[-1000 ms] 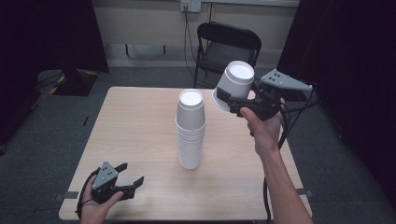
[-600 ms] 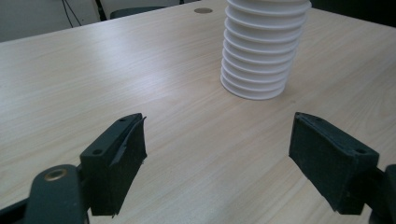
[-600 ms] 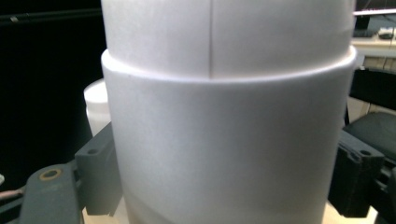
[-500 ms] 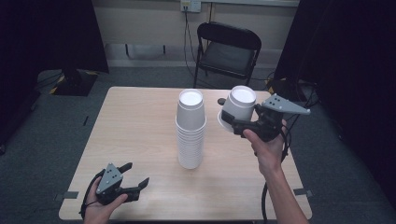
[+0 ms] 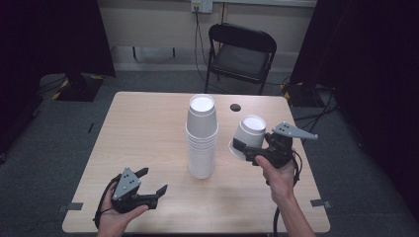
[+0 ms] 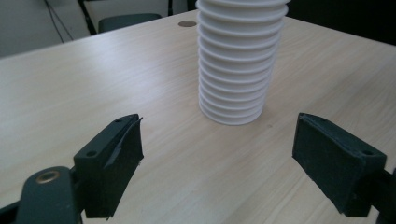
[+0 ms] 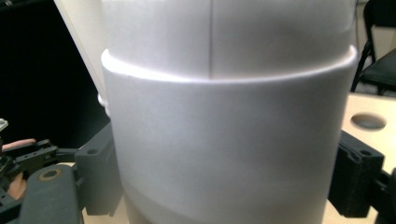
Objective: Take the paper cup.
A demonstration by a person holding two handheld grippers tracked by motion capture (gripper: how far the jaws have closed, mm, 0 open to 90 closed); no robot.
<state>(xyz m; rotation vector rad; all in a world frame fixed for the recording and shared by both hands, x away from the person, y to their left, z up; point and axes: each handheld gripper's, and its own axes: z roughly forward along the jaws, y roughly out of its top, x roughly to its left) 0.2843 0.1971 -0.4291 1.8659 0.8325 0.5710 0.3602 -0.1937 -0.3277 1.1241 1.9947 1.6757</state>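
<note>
A: At left, the left gripper (image 5: 150, 191) waits, jaws wide and empty, near the cup stack (image 5: 201, 137).

B: At right, the right gripper (image 5: 243, 149), clamping a single cup (image 5: 248, 134), has sunk toward the table (image 5: 148, 128); set-down looks next.

A bare recording room or lab: a plain wooden bench (image 5: 148, 128) stands alone on grey carpet (image 5: 59, 133), black curtains (image 5: 49, 34) hang at both sides, a folding chair (image 5: 240, 52) sits behind, and cables (image 5: 200, 44) run from a wall socket (image 5: 201, 5).
</note>
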